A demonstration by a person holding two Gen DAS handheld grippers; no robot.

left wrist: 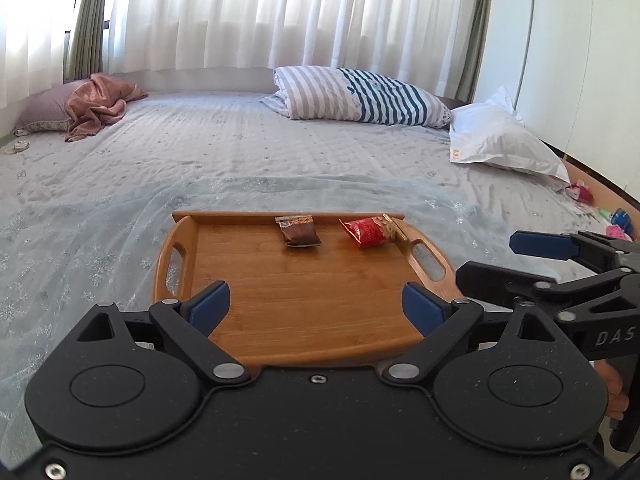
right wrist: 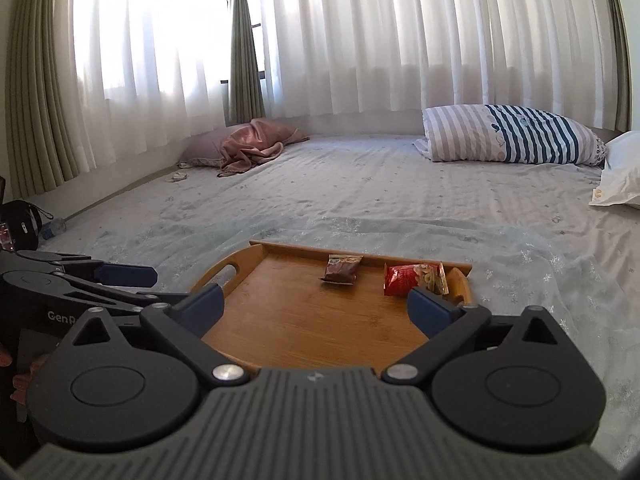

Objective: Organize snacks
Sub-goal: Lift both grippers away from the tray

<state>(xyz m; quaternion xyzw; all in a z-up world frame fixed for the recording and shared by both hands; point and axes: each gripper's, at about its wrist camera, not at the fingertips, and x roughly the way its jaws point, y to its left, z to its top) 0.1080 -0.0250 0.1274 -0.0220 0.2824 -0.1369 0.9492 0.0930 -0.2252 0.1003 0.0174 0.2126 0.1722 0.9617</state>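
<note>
Left wrist view: left tongs (left wrist: 316,306) spread wide, empty, over wooden tray (left wrist: 304,304) on bed (left wrist: 240,152); brown snack (left wrist: 300,232) and red snack (left wrist: 370,232) at tray's far edge. Right wrist view: right tongs (right wrist: 316,308) wide apart, empty, above same tray (right wrist: 304,320).

Sunlit white curtains (right wrist: 400,40) behind a wide bed (right wrist: 360,184).

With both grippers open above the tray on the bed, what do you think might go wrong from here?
1. The wooden tray rests on soft, rumpled bedding, so pressing on it may tip it.
2. The red packet leans against the tray's far right rim; a grab there could push it out.
3. The brown packet is flat and may slip away.
</note>
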